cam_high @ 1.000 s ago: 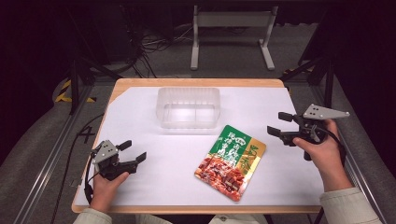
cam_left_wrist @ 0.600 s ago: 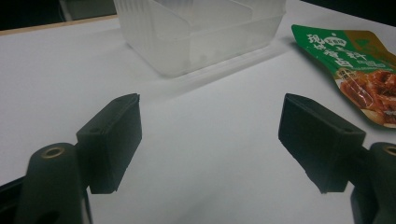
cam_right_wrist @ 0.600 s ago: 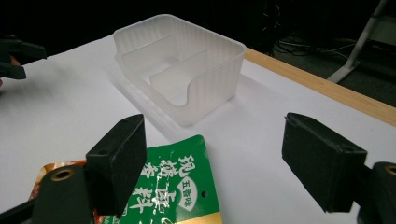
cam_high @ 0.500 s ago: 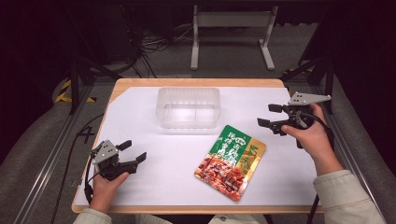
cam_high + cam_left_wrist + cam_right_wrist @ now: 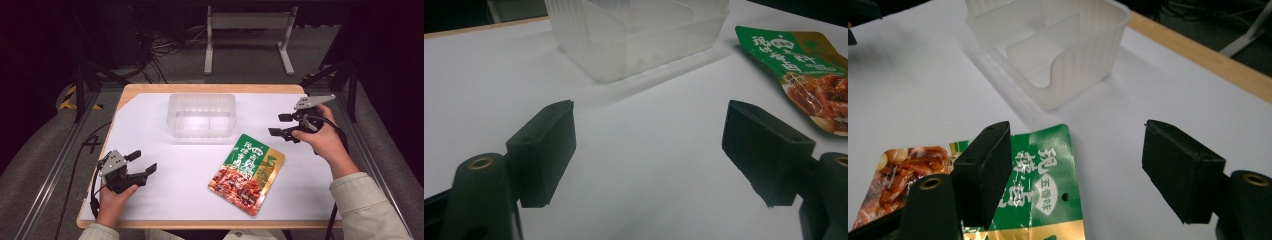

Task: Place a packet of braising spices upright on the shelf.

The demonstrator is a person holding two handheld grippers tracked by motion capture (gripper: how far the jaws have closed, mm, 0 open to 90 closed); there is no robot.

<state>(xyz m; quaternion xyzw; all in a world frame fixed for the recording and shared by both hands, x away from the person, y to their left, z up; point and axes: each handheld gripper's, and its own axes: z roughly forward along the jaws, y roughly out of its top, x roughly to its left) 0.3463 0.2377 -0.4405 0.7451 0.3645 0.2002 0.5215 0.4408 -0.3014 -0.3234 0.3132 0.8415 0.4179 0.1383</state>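
A green and red food pouch (image 5: 246, 174) lies flat on the white sheet, right of centre. Behind it stands a clear plastic container (image 5: 202, 131) with nothing in it. My right gripper (image 5: 276, 125) hovers just right of the pouch's top edge, pointing left. Its jaws have just been closing a little but stand wide apart with nothing pinched. In the right gripper view (image 5: 1075, 160) the pouch's green top (image 5: 1048, 200) lies below the jaws, with the container (image 5: 1083, 75) beyond. My left gripper (image 5: 145, 161) rests open at the front left; past its jaws (image 5: 649, 135) are the container (image 5: 639, 35) and pouch (image 5: 804, 65).
The white sheet (image 5: 150, 130) covers a wooden table whose edge (image 5: 210, 88) shows at the back. A metal stand (image 5: 247, 30) and cables lie on the dark floor beyond. Metal rails run along both sides of the table.
My right gripper has moved left and slightly away from me, from the table's right edge to beside the pouch's top. The left gripper has stayed put.
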